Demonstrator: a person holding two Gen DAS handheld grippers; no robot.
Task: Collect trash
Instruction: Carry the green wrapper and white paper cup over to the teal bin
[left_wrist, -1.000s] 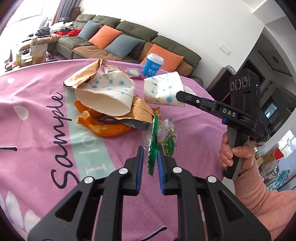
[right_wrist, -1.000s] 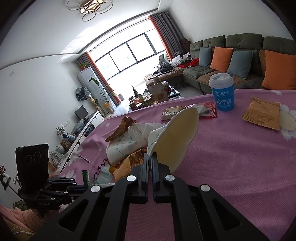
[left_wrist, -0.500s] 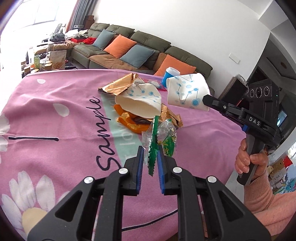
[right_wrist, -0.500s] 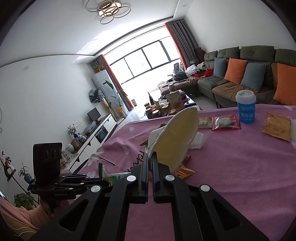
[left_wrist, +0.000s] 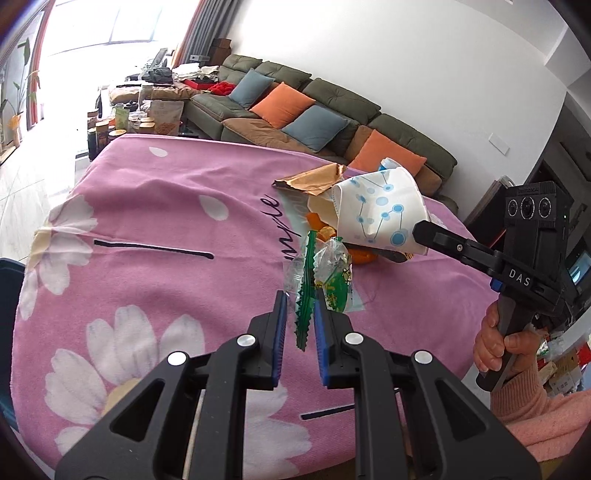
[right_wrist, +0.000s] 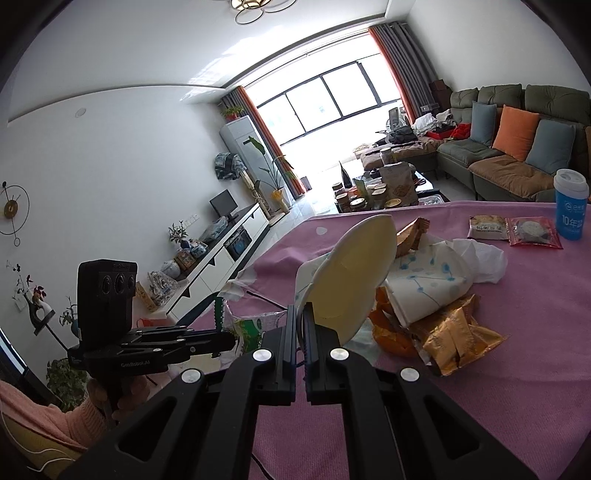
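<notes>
My left gripper (left_wrist: 300, 308) is shut on a green and clear plastic wrapper (left_wrist: 328, 273), which it holds up above the pink flowered tablecloth (left_wrist: 147, 206). To its right, my right gripper (left_wrist: 424, 230) is shut on the rim of a squashed white paper cup with blue dots (left_wrist: 376, 214). The right wrist view shows that cup (right_wrist: 351, 277) standing up from the right gripper (right_wrist: 301, 315), its pale inside facing me. The left gripper (right_wrist: 231, 341) sits lower left there with the wrapper (right_wrist: 245, 328). A hand in a pink sleeve holds each tool.
A trash pile lies on the cloth: another crushed dotted cup (right_wrist: 428, 284), gold wrappers (right_wrist: 454, 339), orange peel (right_wrist: 388, 334) and a tissue (right_wrist: 480, 258). Farther back stand a blue lidded cup (right_wrist: 570, 206) and two snack packets (right_wrist: 487, 227). A dark blue object (left_wrist: 9, 295) shows past the table's left edge.
Both grippers have drawn back from the trash pile toward the table's near edge, each carrying its load. The pile now looks farther off, and more of the cloth's daisies show.
</notes>
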